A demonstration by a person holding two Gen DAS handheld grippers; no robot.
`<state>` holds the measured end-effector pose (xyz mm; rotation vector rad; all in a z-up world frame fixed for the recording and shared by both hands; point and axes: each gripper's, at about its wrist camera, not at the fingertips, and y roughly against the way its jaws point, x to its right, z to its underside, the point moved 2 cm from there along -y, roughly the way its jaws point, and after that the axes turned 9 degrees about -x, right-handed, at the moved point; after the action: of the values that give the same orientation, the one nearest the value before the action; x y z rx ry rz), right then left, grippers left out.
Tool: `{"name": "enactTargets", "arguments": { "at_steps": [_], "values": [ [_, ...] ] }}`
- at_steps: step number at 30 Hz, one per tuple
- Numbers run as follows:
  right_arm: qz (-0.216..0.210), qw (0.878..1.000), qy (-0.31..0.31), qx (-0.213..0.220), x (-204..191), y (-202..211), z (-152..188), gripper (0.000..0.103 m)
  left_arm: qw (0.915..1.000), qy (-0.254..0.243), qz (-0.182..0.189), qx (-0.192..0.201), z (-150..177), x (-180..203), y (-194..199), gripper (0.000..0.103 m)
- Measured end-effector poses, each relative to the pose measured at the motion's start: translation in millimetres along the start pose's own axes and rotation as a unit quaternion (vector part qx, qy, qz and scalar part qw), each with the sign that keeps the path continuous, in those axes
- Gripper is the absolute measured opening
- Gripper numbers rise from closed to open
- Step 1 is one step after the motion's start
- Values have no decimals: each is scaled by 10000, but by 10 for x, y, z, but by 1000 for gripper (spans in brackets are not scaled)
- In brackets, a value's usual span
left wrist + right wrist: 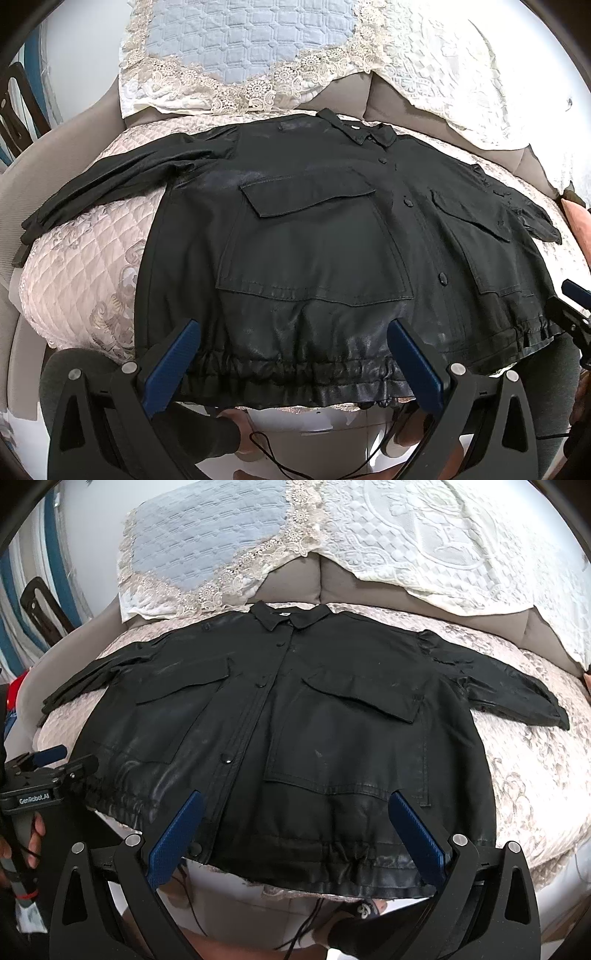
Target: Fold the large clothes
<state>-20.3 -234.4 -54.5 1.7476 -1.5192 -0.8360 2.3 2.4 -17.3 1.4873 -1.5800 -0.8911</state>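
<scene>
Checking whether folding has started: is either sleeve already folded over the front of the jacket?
No. In the right wrist view the jacket lies flat with the left sleeve and right sleeve both spread outward.

A grey sofa (373, 96) carries a pink quilted cover (85, 266) on its seat; lace-edged blue throw (251, 40) drapes its backrest.
</scene>
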Motion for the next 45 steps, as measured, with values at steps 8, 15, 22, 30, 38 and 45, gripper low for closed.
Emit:
{"name": "enactTargets", "arguments": {
  "at_steps": [8, 15, 22, 30, 38, 45],
  "values": [
    [55, 10000, -29, 55, 12, 28, -30, 100, 10000, 9, -32, 49, -29, -11, 2, 102],
    [93, 9999, -45, 78, 24, 30, -34, 100, 10000, -8, -89, 24, -35, 17, -33, 102],
    [51, 9999, -98, 36, 39, 10, -30, 100, 10000, 35, -77, 18, -31, -2, -60, 102],
    [21, 10000, -91, -16, 2, -35, -66, 99, 9999, 101, 9, 36, -40, -48, -69, 100],
    [0, 10000, -64, -36, -93, -86, -149, 98, 9999, 107, 22, 33, -69, -91, -97, 97],
    [-126, 9998, -56, -105, -188, -187, -254, 98, 9996, 279, 28, 56, -196, -291, -137, 91]
  ]
}}
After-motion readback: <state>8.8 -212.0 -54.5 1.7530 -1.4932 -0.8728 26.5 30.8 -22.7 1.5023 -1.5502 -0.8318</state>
